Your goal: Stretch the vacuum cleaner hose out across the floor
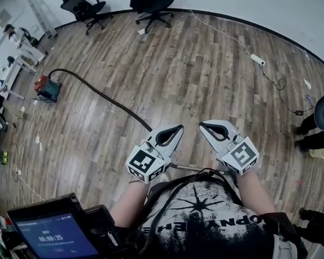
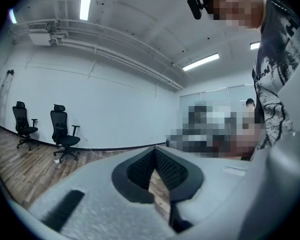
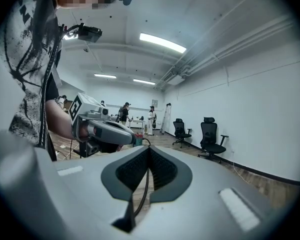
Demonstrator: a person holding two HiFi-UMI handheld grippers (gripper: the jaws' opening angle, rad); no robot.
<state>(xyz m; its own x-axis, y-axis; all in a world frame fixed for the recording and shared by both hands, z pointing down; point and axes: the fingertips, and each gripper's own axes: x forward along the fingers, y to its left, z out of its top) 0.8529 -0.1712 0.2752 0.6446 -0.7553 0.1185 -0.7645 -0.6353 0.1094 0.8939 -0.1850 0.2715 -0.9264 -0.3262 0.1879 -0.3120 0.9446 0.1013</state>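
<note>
A small red-and-teal vacuum cleaner (image 1: 47, 88) stands on the wood floor at the left. Its black hose (image 1: 100, 95) curves away from it across the boards and runs under my left gripper (image 1: 179, 127). That gripper is held above the floor in front of me, jaws shut with nothing between them. Beside it, my right gripper (image 1: 202, 124) is also shut and empty. In the right gripper view the hose (image 3: 142, 184) shows on the floor below the closed jaws of the right gripper (image 3: 149, 148), with the left gripper (image 3: 105, 129) alongside. The left gripper (image 2: 154, 149) points at the far wall.
Two black office chairs (image 1: 89, 7) (image 1: 151, 4) stand by the far wall. A white power strip (image 1: 257, 59) and its cable lie at the right. Another person's feet (image 1: 313, 131) are at the right edge. Desks and stands (image 1: 21, 53) line the left side.
</note>
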